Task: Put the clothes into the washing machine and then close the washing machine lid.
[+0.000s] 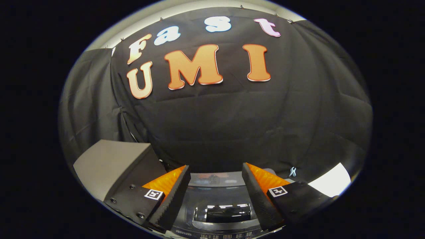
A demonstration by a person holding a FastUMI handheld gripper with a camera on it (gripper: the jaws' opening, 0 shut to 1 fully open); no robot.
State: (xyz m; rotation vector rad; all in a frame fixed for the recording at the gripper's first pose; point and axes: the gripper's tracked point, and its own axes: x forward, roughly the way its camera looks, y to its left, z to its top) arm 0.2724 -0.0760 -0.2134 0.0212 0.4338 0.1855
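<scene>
Gripper (215, 172) level, fingers spread, empty, above washing machine lid (220, 212).

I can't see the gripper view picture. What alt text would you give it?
The gripper is open and holds nothing, poised above a washing machine with a dark glossy lid between and below its fingers. Beyond hangs a black cloth wall; a grey box stands beside one finger.

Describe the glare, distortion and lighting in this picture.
Gripper view: fisheye bends the booth cloth into a dome; bright ceiling-light glare reflects off the glossy washing machine lid below the open gripper; the cloth is dim, the focus sharp throughout.
</scene>
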